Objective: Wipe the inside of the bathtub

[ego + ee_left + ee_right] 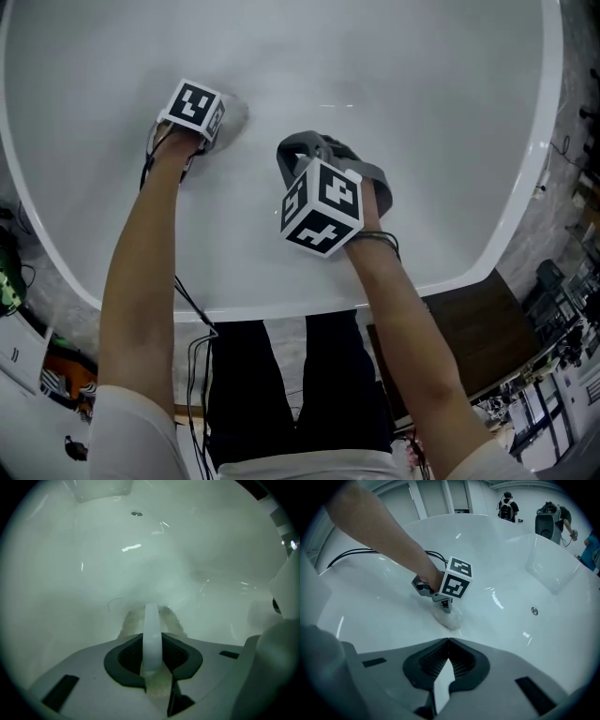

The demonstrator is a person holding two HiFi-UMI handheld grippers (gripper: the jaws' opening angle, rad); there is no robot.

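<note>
Bathtub [403, 75]: white, glossy and oval, with a broad rounded rim. The inner surface is smooth, and light streaks reflect off it.
Fittings: a small round metal fitting [534, 611] sits in the tub wall. It also shows at the top of the left gripper view [136, 513].
Cloth [232, 114]: pale and fuzzy, bunched into a small pad. It lies pressed flat on the tub's inner surface toward the left of the basin. In the right gripper view it appears as a whitish lump [449, 619] directly under the left tool.
Left gripper [208, 131]: reaches down into the tub. The jaws are closed on the cloth [136, 620], with a smooth white strip of the cloth standing upright between them.
Right gripper [314, 150]: held above the basin, near the left gripper but not touching it. In its own view [449, 641] the jaws meet with nothing between them.
Cables [192, 309]: black, running back along the left forearm and over the tub rim.
Background: people [555, 520] stand beyond the far rim.
</note>
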